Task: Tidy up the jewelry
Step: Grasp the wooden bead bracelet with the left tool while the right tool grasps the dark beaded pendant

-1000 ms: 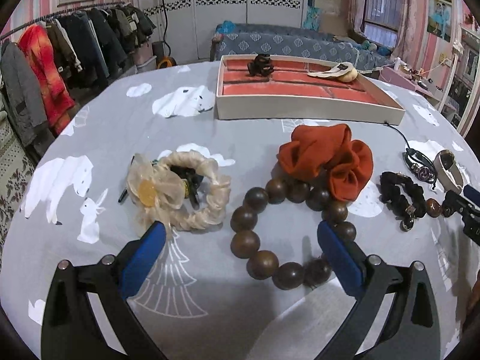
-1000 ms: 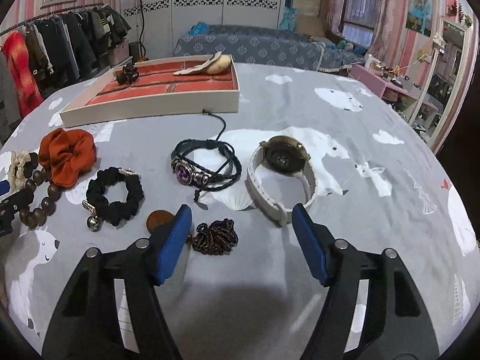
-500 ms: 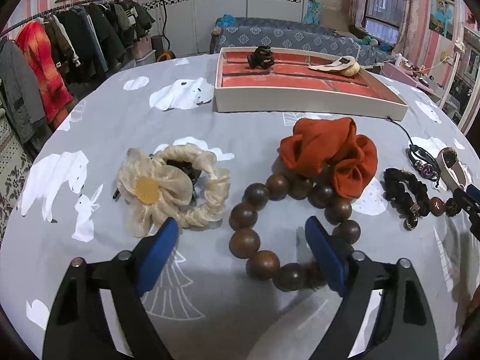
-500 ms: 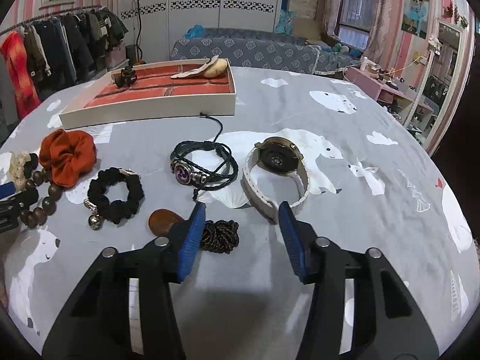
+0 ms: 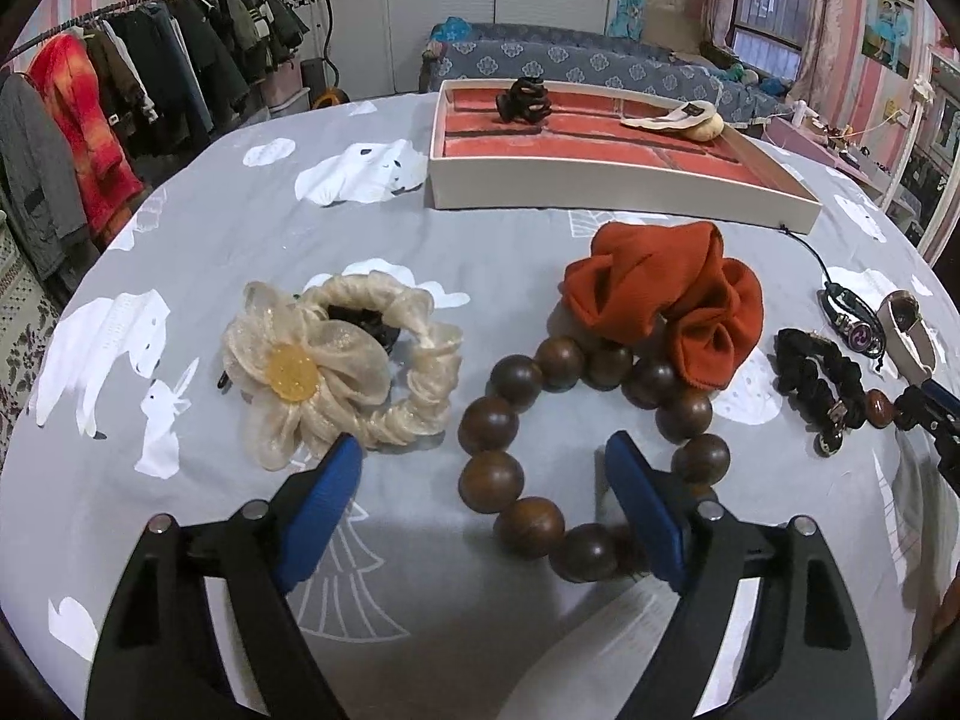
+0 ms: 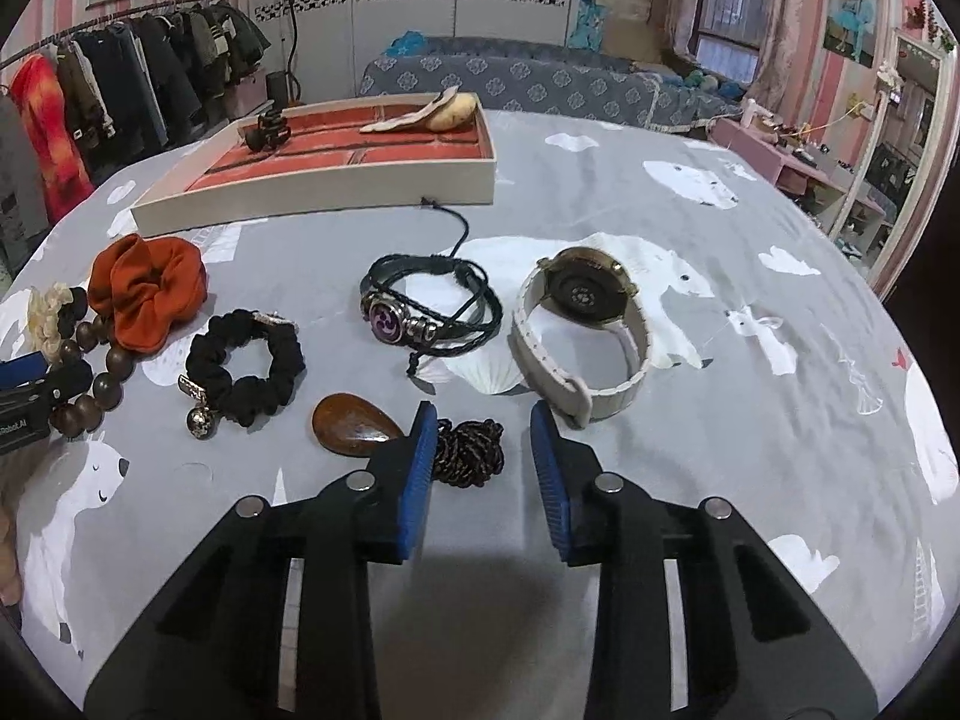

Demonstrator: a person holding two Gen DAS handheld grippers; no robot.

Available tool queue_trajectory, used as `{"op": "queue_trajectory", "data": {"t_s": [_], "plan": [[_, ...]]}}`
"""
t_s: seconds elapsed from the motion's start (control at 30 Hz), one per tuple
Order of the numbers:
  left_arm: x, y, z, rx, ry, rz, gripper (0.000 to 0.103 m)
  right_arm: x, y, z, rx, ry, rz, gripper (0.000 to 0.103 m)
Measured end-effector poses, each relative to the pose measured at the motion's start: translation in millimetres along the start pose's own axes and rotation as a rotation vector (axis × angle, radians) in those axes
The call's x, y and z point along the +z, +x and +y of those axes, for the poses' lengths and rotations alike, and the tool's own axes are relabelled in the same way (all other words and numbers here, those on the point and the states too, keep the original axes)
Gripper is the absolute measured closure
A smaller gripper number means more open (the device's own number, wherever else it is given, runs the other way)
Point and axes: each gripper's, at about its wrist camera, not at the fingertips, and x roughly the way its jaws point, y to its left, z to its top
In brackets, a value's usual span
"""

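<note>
A: So, right tool (image 6: 480,444) has just been closing, nothing pinched yet; braided cord (image 6: 469,451) between pads on tabletop (image 6: 750,420).

B: Left tool (image 5: 480,468) open over wooden bead bracelet (image 5: 576,444). Risk: cord slips, pendant (image 6: 354,432) dangles before the tray (image 6: 312,204).

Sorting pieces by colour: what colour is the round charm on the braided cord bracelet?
Purple with a swirl, set in silver, on the black cord bracelet; clearest in the right wrist view.

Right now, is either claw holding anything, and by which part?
Nothing is held. The left claw stands open over the wooden bead bracelet; the right claw has been closing around the necklace cord, pads not yet pressing.
</note>
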Motion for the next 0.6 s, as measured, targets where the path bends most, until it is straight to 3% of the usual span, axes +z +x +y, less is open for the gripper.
{"op": "queue_trajectory", "data": {"t_s": [0.2,0.53,0.6], "plan": [[2.0,4.1,-1.1,-0.004,0.005,0.018,0.023,2.6,6.8,8.5,0.004,-0.037,0.025,0.070],[6.8,5.7,-1.5,0.000,0.005,0.011,0.050,3.7,10.3,9.3,0.036,-0.039,0.037,0.079],[5.8,4.3,-3.2,0.000,0.012,0.005,0.062,3.3,10.0,7.0,0.052,-0.026,0.037,0.080]]}}
